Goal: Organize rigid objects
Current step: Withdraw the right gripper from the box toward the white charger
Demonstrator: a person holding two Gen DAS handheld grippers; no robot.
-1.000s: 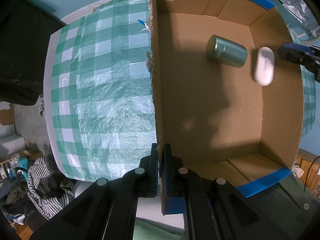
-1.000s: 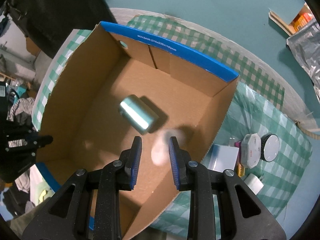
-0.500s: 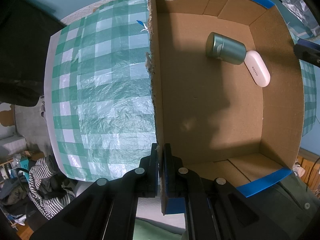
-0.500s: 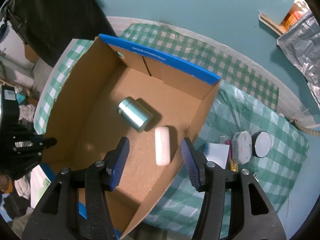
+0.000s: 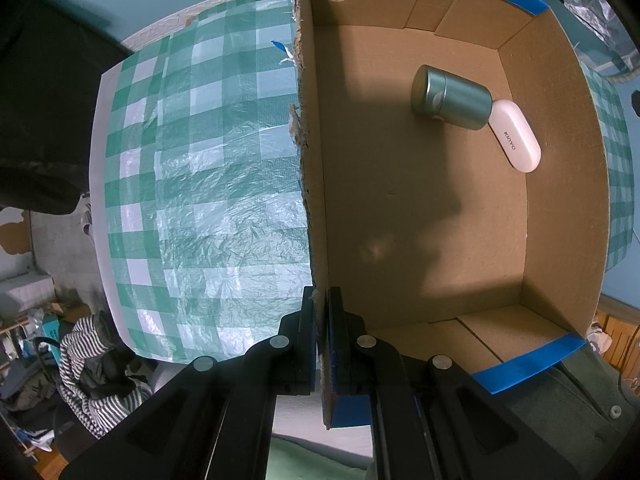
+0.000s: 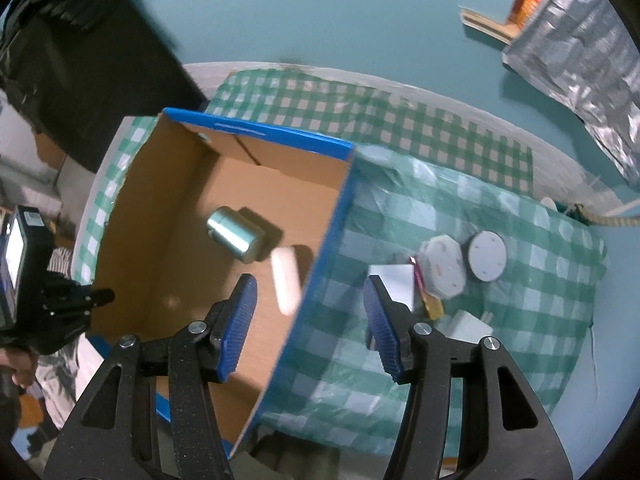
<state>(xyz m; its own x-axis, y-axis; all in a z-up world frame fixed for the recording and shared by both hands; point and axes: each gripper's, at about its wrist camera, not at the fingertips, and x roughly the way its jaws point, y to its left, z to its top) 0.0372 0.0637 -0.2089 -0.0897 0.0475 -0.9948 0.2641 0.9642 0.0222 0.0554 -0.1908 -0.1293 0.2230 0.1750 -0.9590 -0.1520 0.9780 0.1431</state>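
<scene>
- Cardboard fills my left wrist view: the left gripper (image 5: 321, 336) has its fingers clamped on the near wall of the open box (image 5: 560, 208), pinning it to the checked tablecloth (image 5: 192, 184).
- On the box floor a green metal tin (image 5: 452, 98) lies on its side, and the white case (image 5: 516, 140) lies touching it, close to the far side wall. Both are well apart from my clamped corner.
- My judgement: I should keep this clamp steady so the box does not slide while the other hand fetches more.
- Blue pads frame my right wrist view: the right gripper (image 6: 312, 320) has just been opening, its fingers now stand apart with nothing held, above the blue box edge (image 6: 320, 264).
- Waiting on the cloth beside the box are a white octagonal box (image 6: 444, 266), a round white disc (image 6: 487, 256), a white card (image 6: 390, 284) and a small white block (image 6: 466, 326), crowded together.
- I judge the next pick needs a clean approach to one piece; the neighbours touch, so a wide closing could drag them.
</scene>
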